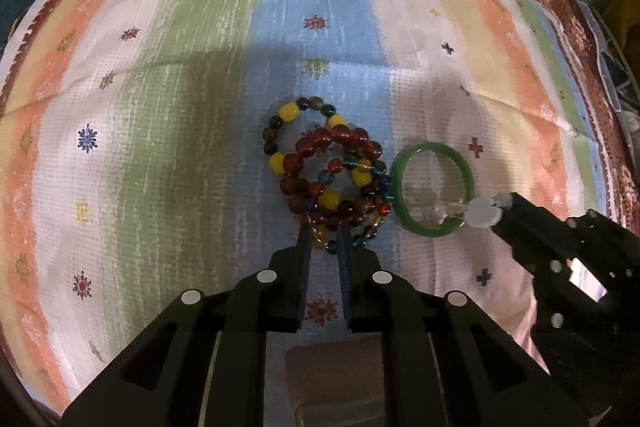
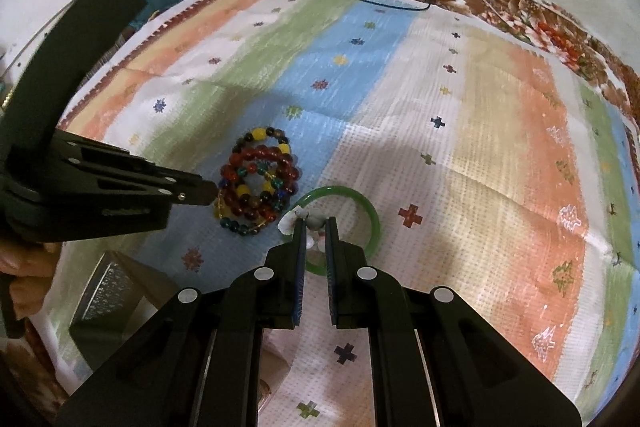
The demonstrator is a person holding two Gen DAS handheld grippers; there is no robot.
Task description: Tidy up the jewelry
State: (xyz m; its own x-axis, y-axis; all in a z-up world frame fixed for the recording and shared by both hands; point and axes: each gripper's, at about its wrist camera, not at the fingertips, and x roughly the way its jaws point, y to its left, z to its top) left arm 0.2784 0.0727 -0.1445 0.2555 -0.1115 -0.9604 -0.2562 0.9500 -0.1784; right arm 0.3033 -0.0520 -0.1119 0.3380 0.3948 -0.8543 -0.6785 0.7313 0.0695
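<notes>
Glass-looking beads: the heap of beaded bracelets is red, amber, yellow and teal loops tangled over each other, sitting on the blue stripe of the striped cloth.
How the beads handle: my guess is light, floppy and rolly. Strung beads sag and slide, so pinch across one strand, not a single bead, and expect neighbours to drag along.
Green bangle: just beside the heap on its right, lying flat. Looks stiff, smooth and probably slippery and chippable if it's jade or glass. Take it across the rim, one pad inside the ring and one outside.
Small pale bits: something whitish and grey sits at the near rim of the bangle. Can't tell what it is, maybe earrings or a charm. Tiny and fiddly either way.
Left tongs: narrowed to a slim gap, tips right at the near edge of the bead heap with a strand or two between them. I can't tell if you've actually got a grip.
Right tongs: also nearly closed, tips around that pale bit over the bangle's rim. Whether it's pinched, I can't tell.
Risk: lifting one strand may pull the whole tangle.
</notes>
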